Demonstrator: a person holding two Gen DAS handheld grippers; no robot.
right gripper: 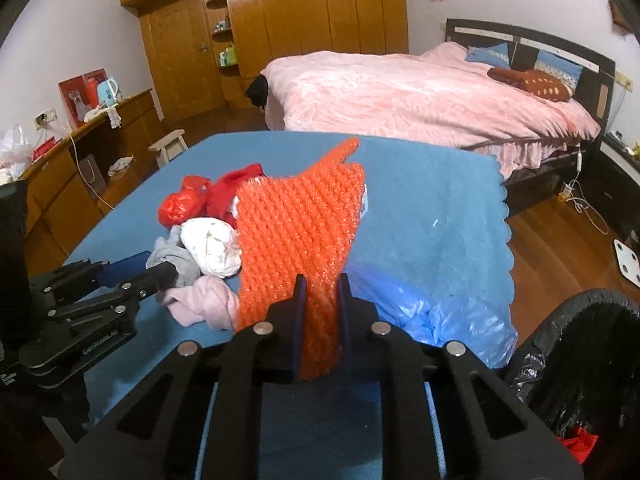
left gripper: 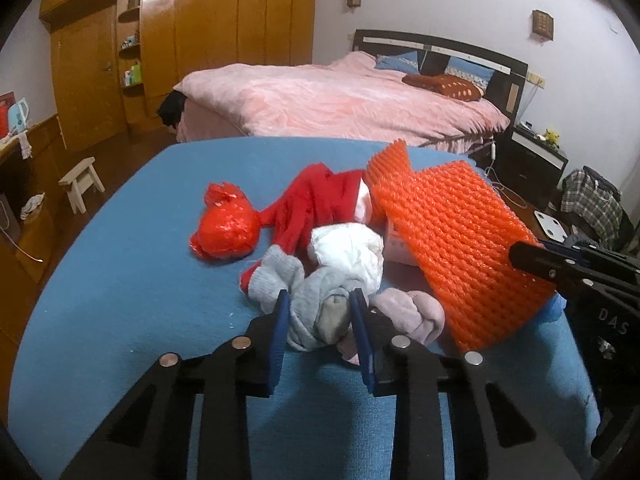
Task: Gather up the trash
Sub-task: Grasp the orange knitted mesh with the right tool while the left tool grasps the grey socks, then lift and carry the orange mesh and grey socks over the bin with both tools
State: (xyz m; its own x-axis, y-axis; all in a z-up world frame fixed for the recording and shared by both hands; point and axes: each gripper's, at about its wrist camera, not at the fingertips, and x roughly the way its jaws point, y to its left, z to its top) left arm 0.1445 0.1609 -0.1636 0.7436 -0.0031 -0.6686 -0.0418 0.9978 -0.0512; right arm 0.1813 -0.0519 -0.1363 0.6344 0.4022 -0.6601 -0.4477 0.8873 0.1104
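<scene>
My right gripper is shut on an orange foam net sheet and holds it up above the blue table; the sheet also shows in the left wrist view. My left gripper has its jaws around a grey sock, part closed on it. Beside the sock lie a crumpled white paper wad, a red plastic bag ball, a red cloth and a pink sock.
A bin lined with a black bag stands at the table's right front corner. A blue plastic bag lies on the table near it. A pink bed, wooden wardrobe and small stool stand beyond.
</scene>
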